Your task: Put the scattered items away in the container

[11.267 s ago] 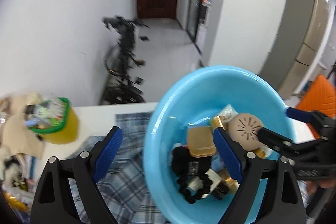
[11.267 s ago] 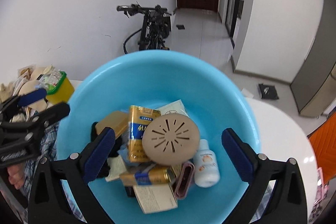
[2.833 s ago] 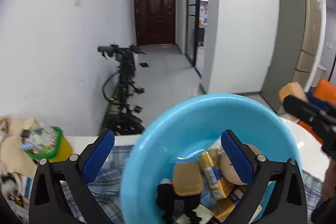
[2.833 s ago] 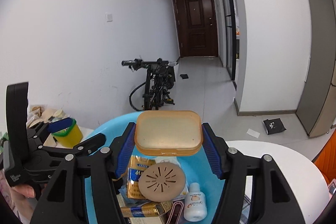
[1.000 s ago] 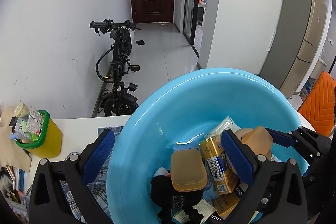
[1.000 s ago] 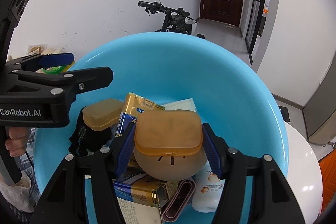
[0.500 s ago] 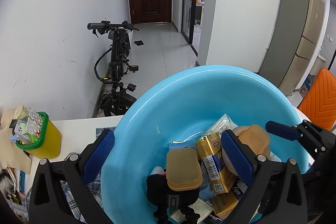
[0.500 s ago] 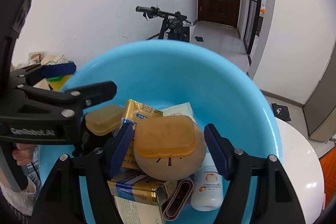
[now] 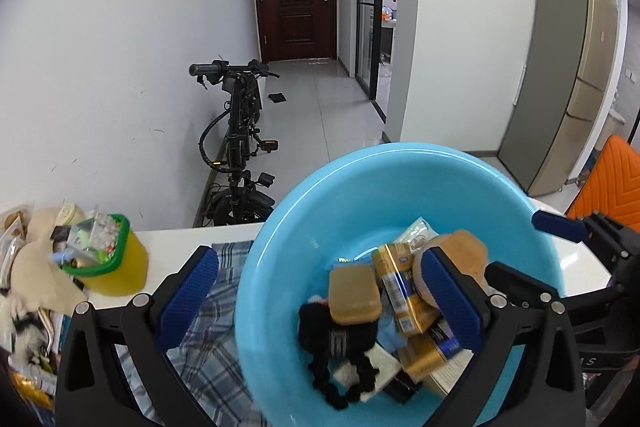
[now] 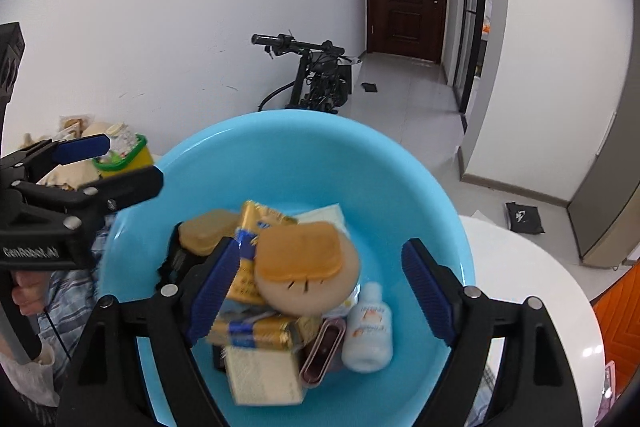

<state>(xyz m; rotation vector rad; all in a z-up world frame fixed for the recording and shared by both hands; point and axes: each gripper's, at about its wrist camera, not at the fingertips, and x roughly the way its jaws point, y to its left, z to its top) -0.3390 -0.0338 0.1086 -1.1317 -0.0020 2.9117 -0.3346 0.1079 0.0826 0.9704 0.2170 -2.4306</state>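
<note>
A smooth, glossy light-blue plastic basin [image 10: 432,187], round and deep, is seen resting on a white table [image 10: 532,267], partly over a blue plaid cloth [image 9: 224,359]. It is filled with gathered items. An amber, translucent rounded-rectangular box [image 10: 300,253] is laid on a tan domed disc with slits [image 10: 308,291]; a second amber box [image 10: 206,231] is lodged on a black fabric item [image 9: 336,335]. Shiny gold foil packs with blue bands [image 10: 256,327] are piled beside a white bottle [image 10: 368,327] with an orange label; their print cannot be read.

The right gripper [image 10: 320,287] is held above the pile with its jaws opening; nothing is pinched, the box lying free below them. The left gripper [image 9: 316,301] is spread wide, straddling the basin's near rim and gripping nothing. "GenRobot.AI" is printed on its black body.

A yellow tub with a green rim [image 9: 116,267] is set further left.
</note>
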